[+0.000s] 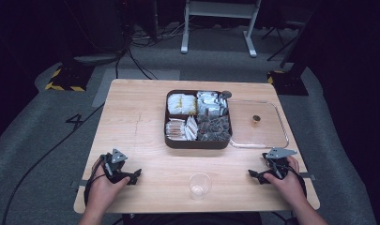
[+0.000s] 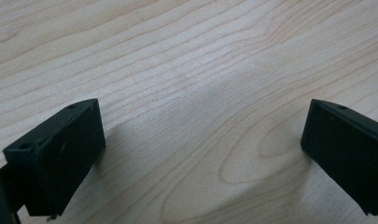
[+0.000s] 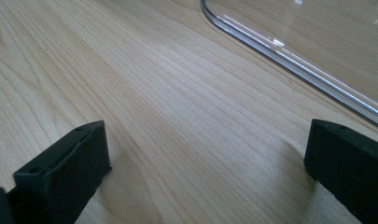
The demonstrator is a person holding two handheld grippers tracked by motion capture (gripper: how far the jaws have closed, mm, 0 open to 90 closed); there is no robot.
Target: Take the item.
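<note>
Grippers rest low on the wooden bench (image 1: 140,122) as we look down from above: the left gripper (image 1: 131,177) sits near the front left edge, the right gripper (image 1: 255,175) near the front right edge, each in a hand. We see both released, jaws spread wide over bare wood with nothing between them. Between the two, close to the front edge, stands a clear cup (image 1: 199,185), upright and touched by neither. Farther back sits a dark box (image 1: 197,143) of four compartments filled with packets, and a clear lid (image 1: 272,138) lies flat just beside it on the right. In the right gripper view, that lid's (image 3: 289,60) rim runs just past the jaws.
</note>
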